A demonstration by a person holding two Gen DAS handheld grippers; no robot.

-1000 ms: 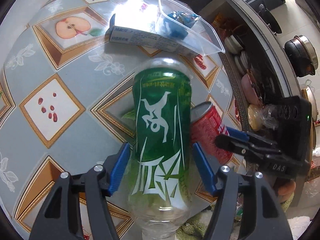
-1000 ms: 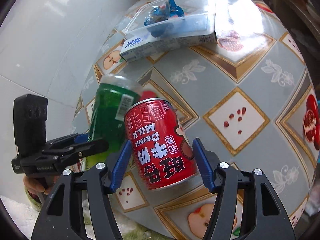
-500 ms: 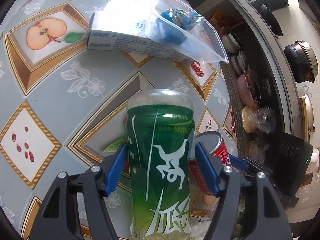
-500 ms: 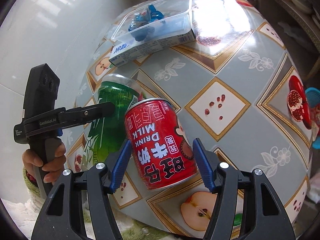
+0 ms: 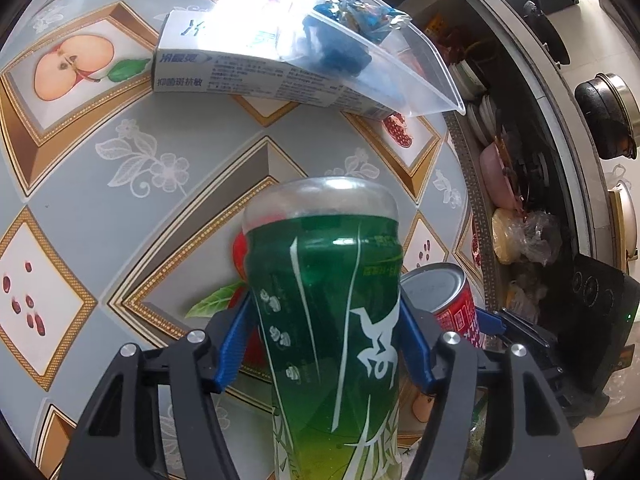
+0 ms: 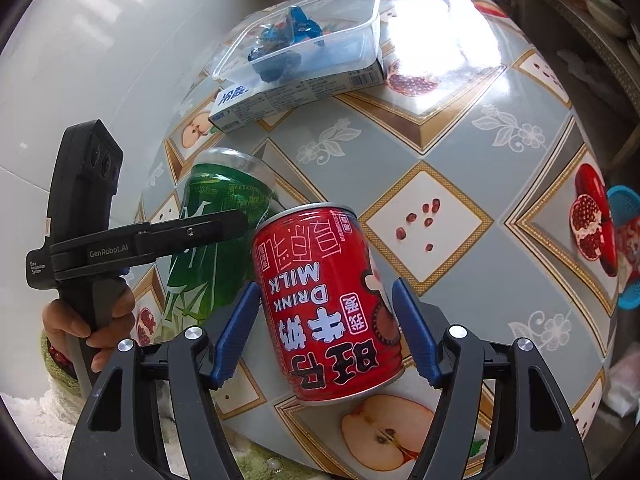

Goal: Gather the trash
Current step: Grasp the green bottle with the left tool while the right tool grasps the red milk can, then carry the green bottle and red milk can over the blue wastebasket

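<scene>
Fingers first, in the left wrist view: the 2 blue pads of the left gripper (image 5: 326,342) sit against both sides of 1 green bottle (image 5: 326,300) and pinch it, the jaws closing as they do; the bottle runs straight out between the fingers, its clear rounded end farthest from them. Just right of the right finger stands 1 red can (image 5: 448,300), with the right gripper (image 5: 490,326) reaching in from that side. Well beyond the fingertips on the patterned tablecloth (image 5: 100,208) lies 1 white carton (image 5: 248,68), and 1 clear plastic tub (image 5: 384,64) rests on it with blue wrappers (image 5: 356,12) inside. Only this view shows the crowded shelves (image 5: 516,208) and the dark pot (image 5: 608,120) far off to the right.

From the right wrist, the right gripper (image 6: 326,330) has the same red can (image 6: 328,304) between its 2 blue pads, lettering upside down; the jaws are opening, and a sliver of gap shows at the left pad — whether the right pad touches I cannot tell. Left of the fingers are the green bottle (image 6: 208,216) and the left gripper (image 6: 224,224). Beyond the tips lie the carton (image 6: 288,96) and the tub (image 6: 320,28). Only this view shows the person's hand (image 6: 88,324) on the left handle and the white wall (image 6: 80,60).
</scene>
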